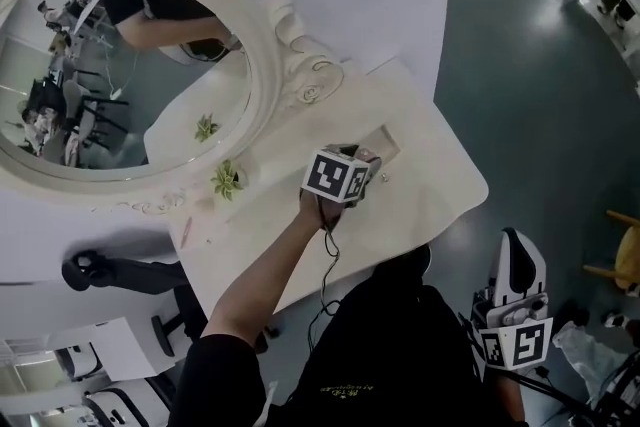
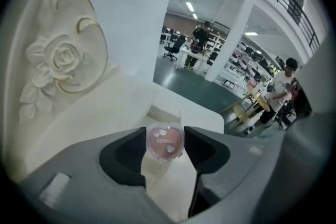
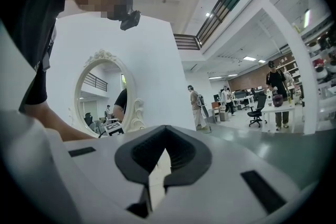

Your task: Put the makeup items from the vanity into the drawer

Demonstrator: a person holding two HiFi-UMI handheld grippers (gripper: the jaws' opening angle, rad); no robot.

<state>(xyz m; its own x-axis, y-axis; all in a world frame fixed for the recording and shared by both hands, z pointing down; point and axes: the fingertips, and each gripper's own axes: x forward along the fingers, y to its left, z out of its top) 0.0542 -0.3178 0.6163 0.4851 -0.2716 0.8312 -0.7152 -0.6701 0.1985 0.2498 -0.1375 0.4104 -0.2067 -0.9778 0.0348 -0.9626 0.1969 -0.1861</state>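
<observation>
A small clear case with a pink heart compact (image 2: 164,142) sits between the jaws of my left gripper (image 2: 165,150), which is shut on it. This gripper (image 1: 364,165) hangs tilted down over the cream vanity top (image 1: 430,195), close to a rectangular opening (image 1: 388,143) in that top. The same opening (image 2: 167,111) shows just beyond the compact in the left gripper view. My right gripper (image 1: 520,253) is held off the vanity at the person's right side. Its jaws (image 3: 161,182) are closed with nothing between them.
An oval mirror with a carved rose frame (image 1: 300,65) stands behind the vanity top. A small green plant (image 1: 228,179) and a thin pink item (image 1: 186,231) lie at the left of the top. A black chair (image 1: 100,272) stands by the vanity's left end.
</observation>
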